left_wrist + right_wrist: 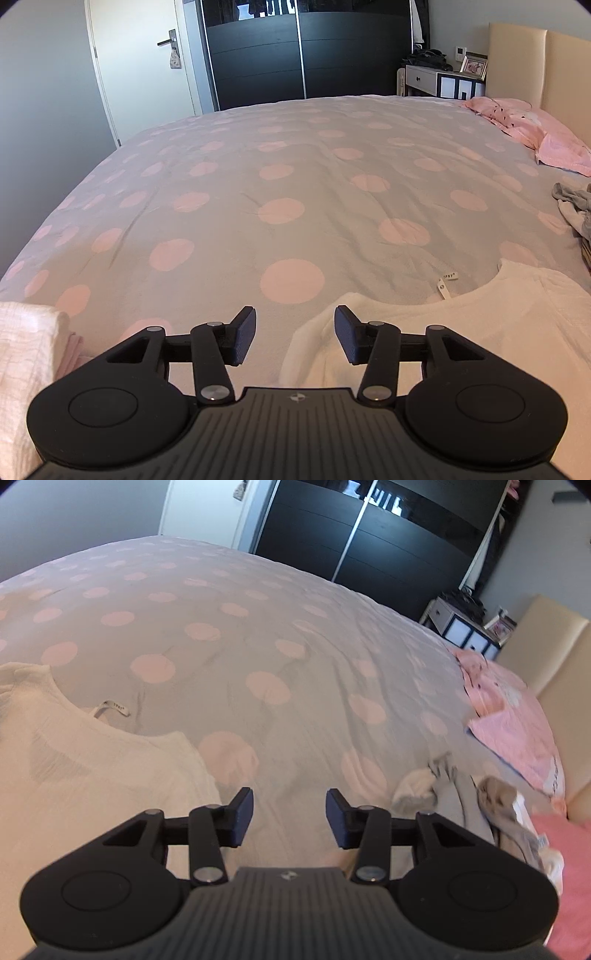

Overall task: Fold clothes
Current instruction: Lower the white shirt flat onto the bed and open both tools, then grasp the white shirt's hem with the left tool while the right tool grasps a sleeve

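A white top (461, 332) lies flat on the grey bedspread with pink dots (280, 206), neckline and label facing away. My left gripper (294, 334) is open and empty, hovering over the top's left shoulder edge. In the right wrist view the same white top (81, 775) lies at the left. My right gripper (290, 821) is open and empty, above the bedspread (258, 635) just right of the top's shoulder.
A folded white and pink stack (26, 362) sits at my left. A pile of grey and white clothes (465, 794) lies at the right, with pink pillows (513, 716) by the beige headboard (535, 62). A dark wardrobe (303, 48) stands beyond the bed.
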`<state>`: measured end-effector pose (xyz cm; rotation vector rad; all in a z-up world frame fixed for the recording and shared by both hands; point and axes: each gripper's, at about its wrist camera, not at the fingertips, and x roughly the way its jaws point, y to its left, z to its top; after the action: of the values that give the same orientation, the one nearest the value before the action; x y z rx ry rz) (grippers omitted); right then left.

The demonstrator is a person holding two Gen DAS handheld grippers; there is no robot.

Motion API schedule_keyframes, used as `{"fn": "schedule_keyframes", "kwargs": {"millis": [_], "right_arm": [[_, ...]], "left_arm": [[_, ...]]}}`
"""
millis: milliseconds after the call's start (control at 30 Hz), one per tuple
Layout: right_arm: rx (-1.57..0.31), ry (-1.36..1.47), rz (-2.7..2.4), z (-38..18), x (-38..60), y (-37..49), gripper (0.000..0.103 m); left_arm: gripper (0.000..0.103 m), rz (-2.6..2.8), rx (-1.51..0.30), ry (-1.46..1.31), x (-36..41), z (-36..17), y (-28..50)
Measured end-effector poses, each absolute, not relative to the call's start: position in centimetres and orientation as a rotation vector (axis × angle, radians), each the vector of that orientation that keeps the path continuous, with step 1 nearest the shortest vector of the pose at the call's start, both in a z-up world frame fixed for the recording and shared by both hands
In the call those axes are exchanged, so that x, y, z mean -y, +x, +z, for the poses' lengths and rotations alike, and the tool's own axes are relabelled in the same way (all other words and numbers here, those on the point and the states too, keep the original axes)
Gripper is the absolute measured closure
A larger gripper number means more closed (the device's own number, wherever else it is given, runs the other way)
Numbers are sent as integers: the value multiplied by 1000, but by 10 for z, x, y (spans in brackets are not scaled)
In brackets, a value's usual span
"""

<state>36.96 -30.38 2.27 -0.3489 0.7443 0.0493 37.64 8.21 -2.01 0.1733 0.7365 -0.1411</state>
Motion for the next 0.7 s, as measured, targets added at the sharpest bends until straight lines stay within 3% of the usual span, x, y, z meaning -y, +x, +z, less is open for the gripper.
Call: {"fn": "schedule_keyframes", "kwargs": {"millis": [300, 700], "right_arm": [[-796, -323, 74, 41, 319, 297, 51], [-945, -217, 126, 40, 332, 190, 51]], "left_arm": [[56, -161, -777, 179, -92, 8, 326], [55, -158, -910, 232, -114, 3, 224]]}}
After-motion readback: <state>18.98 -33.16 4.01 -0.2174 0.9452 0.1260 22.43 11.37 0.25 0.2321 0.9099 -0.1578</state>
